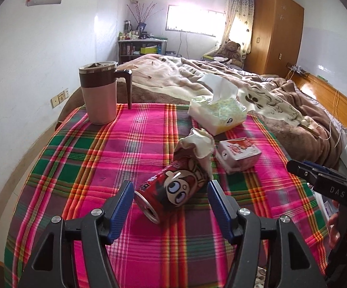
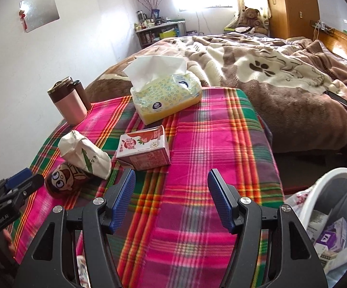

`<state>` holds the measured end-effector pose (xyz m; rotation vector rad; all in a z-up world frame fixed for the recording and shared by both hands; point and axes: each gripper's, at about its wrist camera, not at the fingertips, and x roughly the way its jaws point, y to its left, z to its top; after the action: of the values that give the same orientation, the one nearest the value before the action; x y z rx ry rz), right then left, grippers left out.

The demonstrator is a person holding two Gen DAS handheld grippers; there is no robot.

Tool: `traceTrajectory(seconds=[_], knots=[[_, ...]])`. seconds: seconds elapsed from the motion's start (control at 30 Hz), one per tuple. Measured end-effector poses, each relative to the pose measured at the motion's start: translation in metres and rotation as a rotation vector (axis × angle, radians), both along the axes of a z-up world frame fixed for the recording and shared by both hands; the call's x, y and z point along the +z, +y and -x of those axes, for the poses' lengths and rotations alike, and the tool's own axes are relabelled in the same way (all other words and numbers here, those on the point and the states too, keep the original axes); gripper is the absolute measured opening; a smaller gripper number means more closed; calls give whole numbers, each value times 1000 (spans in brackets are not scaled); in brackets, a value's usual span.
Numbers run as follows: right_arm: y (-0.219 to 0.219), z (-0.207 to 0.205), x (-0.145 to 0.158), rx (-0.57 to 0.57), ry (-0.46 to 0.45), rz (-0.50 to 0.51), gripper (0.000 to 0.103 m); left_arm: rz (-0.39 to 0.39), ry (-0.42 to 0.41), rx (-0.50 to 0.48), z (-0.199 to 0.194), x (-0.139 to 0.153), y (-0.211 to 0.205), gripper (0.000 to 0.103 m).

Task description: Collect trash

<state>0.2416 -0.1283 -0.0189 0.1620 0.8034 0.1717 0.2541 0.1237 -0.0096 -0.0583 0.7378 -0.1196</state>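
A red drink can (image 1: 171, 188) with a cartoon face lies on its side on the plaid tablecloth (image 1: 101, 163). A crumpled white paper wrapper (image 1: 198, 145) rests on its far end. A pink-and-white drink carton (image 1: 238, 154) lies to the right. My left gripper (image 1: 171, 193) is open, its fingers on either side of the can's near end, not touching. My right gripper (image 2: 171, 189) is open and empty above bare cloth, just short of the carton (image 2: 143, 151). The can (image 2: 61, 180) and wrapper (image 2: 84, 157) show at its left.
A pink mug (image 1: 100, 93) with a brown lid stands at the table's far left. A yellow tissue pack (image 2: 165, 96) lies at the far edge. A white trash bin (image 2: 334, 218) holding trash stands on the floor right of the table. A bed (image 2: 269, 84) lies beyond.
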Motion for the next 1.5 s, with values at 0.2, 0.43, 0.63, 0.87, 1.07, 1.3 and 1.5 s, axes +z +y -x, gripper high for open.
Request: traceTrajectory(seconds=[0.2, 0.43, 0.63, 0.87, 1.07, 1.3, 1.5], knots=[[10, -27, -7, 2, 43, -39, 67, -20, 24, -45, -16, -13, 1, 63], [22, -59, -15, -19, 102, -49, 68, -37, 46, -72, -36, -24, -3, 63], [22, -80, -20, -55, 135, -58, 68, -23, 66, -99, -48, -32, -6, 64], [29, -101, -30, -55, 185, -58, 78, -8, 110, -112, -52, -40, -6, 64], [36, -105, -33, -6, 203, -88, 78, -1, 140, -85, -57, -48, -2, 65], [45, -112, -35, 12, 233, -66, 78, 0, 104, -42, -57, -42, 5, 65], [57, -102, -40, 70, 243, 5, 78, 17, 130, -31, -63, -47, 10, 65]])
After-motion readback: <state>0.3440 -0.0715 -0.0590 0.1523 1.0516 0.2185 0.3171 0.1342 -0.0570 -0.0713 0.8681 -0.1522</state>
